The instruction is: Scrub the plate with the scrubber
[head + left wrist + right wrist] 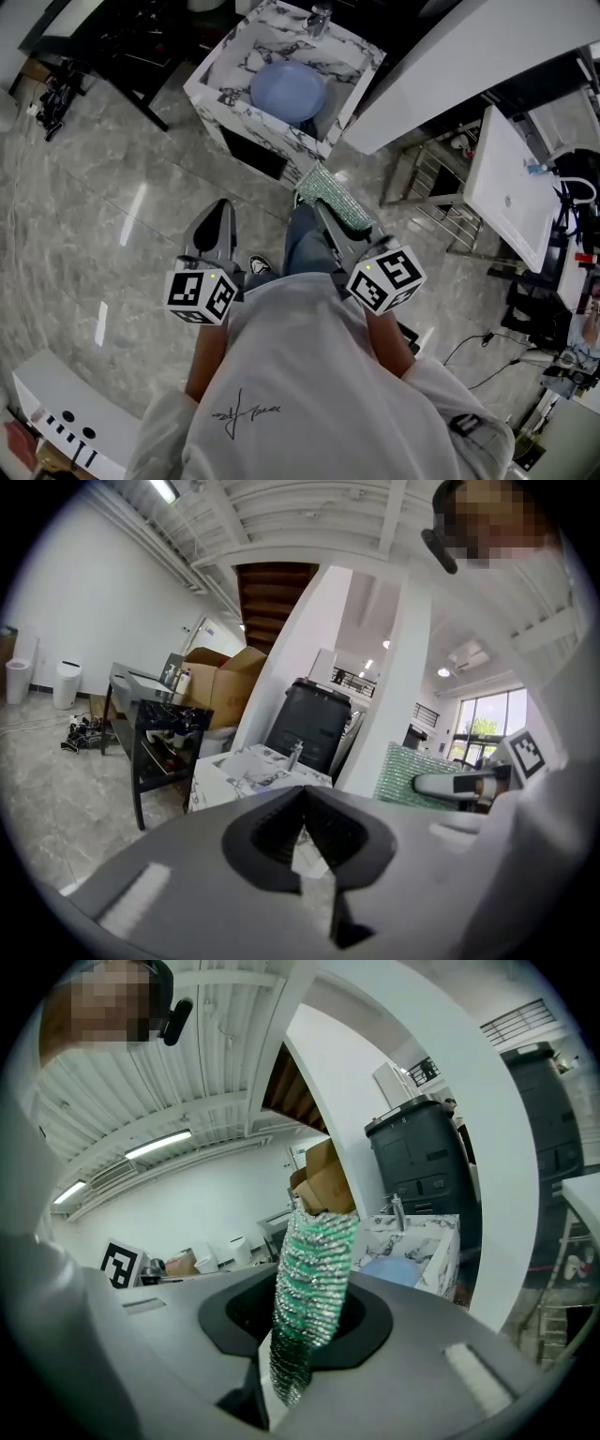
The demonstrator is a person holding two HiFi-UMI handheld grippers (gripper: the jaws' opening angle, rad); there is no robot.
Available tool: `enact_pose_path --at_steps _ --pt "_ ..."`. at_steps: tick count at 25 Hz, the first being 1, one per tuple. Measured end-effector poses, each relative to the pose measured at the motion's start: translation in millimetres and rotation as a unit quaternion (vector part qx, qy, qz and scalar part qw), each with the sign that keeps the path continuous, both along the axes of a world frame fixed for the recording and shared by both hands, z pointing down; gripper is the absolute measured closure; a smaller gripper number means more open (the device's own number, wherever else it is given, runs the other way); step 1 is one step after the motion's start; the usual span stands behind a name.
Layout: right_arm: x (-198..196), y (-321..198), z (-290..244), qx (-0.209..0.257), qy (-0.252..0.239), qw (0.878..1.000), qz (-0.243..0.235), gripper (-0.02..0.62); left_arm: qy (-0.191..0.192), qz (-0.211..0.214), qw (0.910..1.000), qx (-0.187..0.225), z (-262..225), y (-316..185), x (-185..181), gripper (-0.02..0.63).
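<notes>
Two jaws of the right gripper [300, 1335] are being pressed on the scrubber [309, 1279] for scrubbing, short of the sink [217, 70] cradling the plate [287, 91]; the left gripper [302, 841] is being held shut, empty.

The plate [288, 91] lies in the sink [246, 129], with the faucet [320, 19] on its far rim. Nearer, the scrubber [342, 197] sits between the right gripper's [323, 208] jaws, right of the left gripper [223, 208].

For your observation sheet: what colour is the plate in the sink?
Pale blue; the plate shows best in the head view.
</notes>
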State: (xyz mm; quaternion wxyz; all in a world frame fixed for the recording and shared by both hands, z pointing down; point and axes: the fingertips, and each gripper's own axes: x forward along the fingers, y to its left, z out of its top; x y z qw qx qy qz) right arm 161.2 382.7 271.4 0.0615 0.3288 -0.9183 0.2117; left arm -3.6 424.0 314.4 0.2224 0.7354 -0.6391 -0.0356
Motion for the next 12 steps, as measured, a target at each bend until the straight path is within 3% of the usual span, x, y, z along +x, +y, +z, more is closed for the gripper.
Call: enact_pose_path --at_steps 7,12 --pt "18.4 -100.2 9.0 -0.019 -0.013 1.000 0.016 0.528 -0.023 -0.001 0.9997 0.003 -10.0 -94.5 11.2 0.580" --pt "25.9 -170.7 6.8 -0.033 -0.029 0.999 0.000 0.528 -0.046 -0.008 0.9989 0.004 -24.8 -168.1 20.1 0.580"
